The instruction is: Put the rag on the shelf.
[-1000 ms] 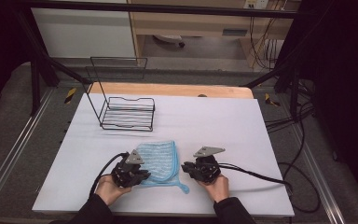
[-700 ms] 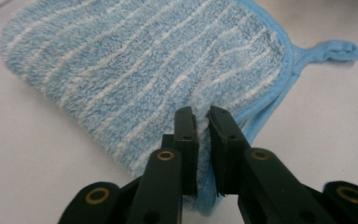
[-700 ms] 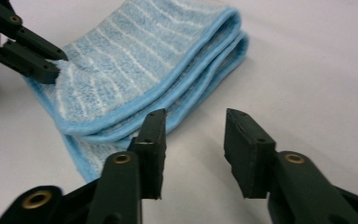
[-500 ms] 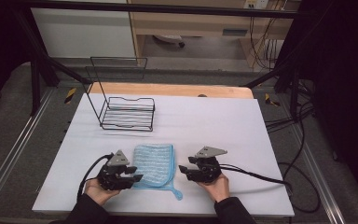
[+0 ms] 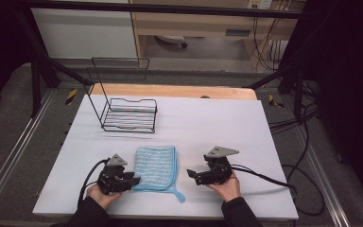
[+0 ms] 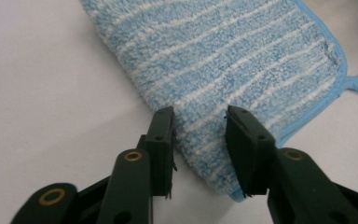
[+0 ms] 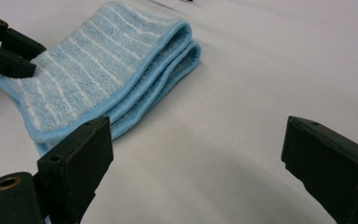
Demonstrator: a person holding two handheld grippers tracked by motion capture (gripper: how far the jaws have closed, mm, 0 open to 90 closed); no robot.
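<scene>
A blue cloth with white stripes [image 5: 155, 166] lies folded in half on the white table [image 5: 217, 123], its hanging loop trailing toward the front edge. My left gripper [image 5: 134, 180] sits at the cloth's near left corner. In the left gripper view its jaws stand a little apart, astride the folded edge of the cloth [image 6: 242, 60], so the left gripper [image 6: 200, 140] is open. My right gripper [image 5: 191, 176] rests to the right of the cloth, apart from it. In its own view the right gripper [image 7: 196, 158] is wide open over bare table, with the cloth [image 7: 107, 79] up at the left.
A black wire rack [image 5: 127, 113] stands at the back left of the table. A wooden board [image 5: 170, 91] runs along the far edge. A cable [image 5: 264, 177] trails from the right gripper across the table's right side.
The left gripper drew back to the left off the cloth, then edged in again to its near left corner. The cloth now lies flatter and squarer. The right gripper has hardly moved.
</scene>
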